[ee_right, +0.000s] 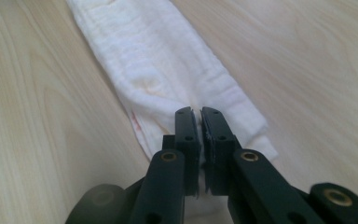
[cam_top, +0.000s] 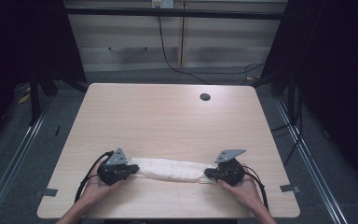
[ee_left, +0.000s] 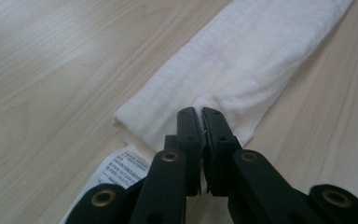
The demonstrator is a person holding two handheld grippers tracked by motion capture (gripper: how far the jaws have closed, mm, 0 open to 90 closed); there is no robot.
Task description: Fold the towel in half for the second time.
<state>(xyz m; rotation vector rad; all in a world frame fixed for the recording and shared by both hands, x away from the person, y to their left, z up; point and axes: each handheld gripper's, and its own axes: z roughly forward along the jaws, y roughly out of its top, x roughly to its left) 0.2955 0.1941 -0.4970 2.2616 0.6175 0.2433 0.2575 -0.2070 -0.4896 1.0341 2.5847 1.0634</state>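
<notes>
Left gripper (cam_top: 131, 170) and right gripper (cam_top: 210, 173) sat low near front edge of surface (cam_top: 168, 116), fingers (ee_left: 189, 135) closed tight, each pinching one end of folded white cloth (cam_top: 170, 169). Cloth lay flat between them, label (ee_left: 121, 168) poking out at left end. Risk: uneven pull could slip thin fabric free or undo fold. Plenty of bare surface beyond; cable hole (cam_top: 205, 97) well apart.

The white cloth (ee_left: 242, 60) looks soft, matt and finely ribbed, with a printed paper-like label (ee_left: 121, 169), lying on a smooth pale wood-grain counter (cam_top: 168, 112) between matt black plastic tongs (ee_left: 199, 114).
</notes>
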